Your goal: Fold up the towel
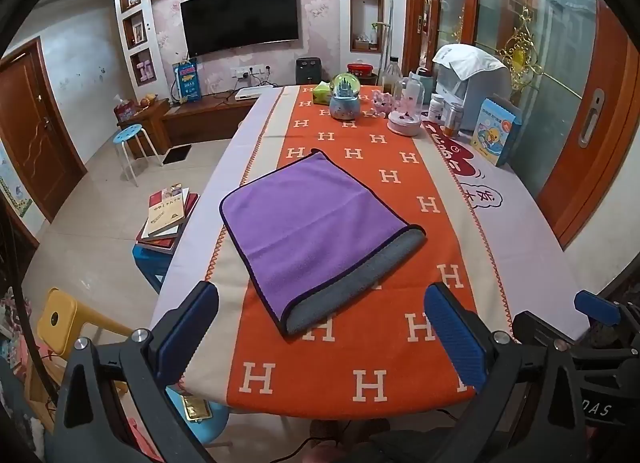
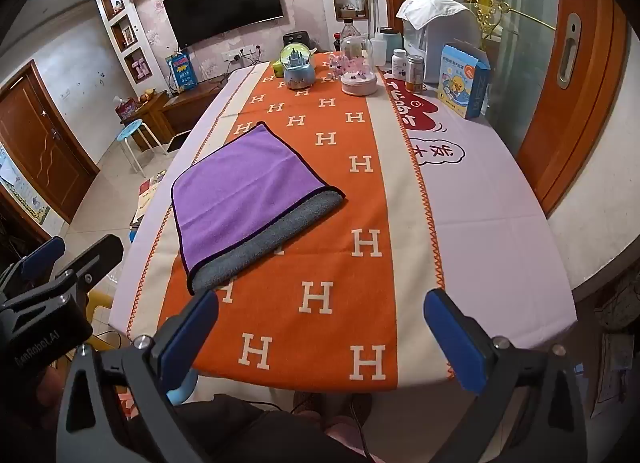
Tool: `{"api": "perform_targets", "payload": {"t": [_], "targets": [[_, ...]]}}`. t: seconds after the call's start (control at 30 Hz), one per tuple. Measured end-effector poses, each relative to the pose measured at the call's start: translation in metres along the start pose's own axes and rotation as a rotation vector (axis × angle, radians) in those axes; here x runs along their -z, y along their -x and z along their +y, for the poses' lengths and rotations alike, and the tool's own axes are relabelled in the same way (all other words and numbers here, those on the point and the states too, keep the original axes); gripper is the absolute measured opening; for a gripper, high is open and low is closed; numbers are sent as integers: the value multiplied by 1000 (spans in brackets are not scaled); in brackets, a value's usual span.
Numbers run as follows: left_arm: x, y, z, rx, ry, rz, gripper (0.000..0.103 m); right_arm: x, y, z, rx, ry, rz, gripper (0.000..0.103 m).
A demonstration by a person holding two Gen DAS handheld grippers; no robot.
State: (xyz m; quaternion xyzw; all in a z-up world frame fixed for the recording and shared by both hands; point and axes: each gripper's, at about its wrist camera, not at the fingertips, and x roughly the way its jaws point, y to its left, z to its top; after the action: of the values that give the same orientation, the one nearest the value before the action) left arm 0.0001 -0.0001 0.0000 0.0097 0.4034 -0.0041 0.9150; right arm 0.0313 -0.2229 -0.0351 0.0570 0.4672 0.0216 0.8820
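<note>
A purple towel (image 1: 308, 219) with a grey underside lies folded over on the orange runner, its grey layer (image 1: 360, 283) sticking out along the near right edge. It also shows in the right wrist view (image 2: 240, 195). My left gripper (image 1: 320, 323) is open and empty, held above the table's near edge just short of the towel. My right gripper (image 2: 320, 323) is open and empty, near the table's front edge, to the right of the towel. The left gripper (image 2: 52, 259) shows at the left of the right wrist view.
At the table's far end stand a snow globe (image 1: 345, 97), a glass dome (image 1: 406, 111), bottles, a blue box (image 1: 494, 131) and a covered appliance (image 1: 466, 67). Left of the table are stacked books (image 1: 168, 215), a blue stool (image 1: 128, 135) and a yellow stool (image 1: 60, 319).
</note>
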Motion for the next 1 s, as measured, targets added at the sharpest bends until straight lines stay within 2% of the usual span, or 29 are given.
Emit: {"api": "perform_targets", "payload": {"t": [1.0], "targets": [[-2, 4, 2, 0, -3, -10, 102, -1, 0, 2, 0, -3, 9, 103]]}}
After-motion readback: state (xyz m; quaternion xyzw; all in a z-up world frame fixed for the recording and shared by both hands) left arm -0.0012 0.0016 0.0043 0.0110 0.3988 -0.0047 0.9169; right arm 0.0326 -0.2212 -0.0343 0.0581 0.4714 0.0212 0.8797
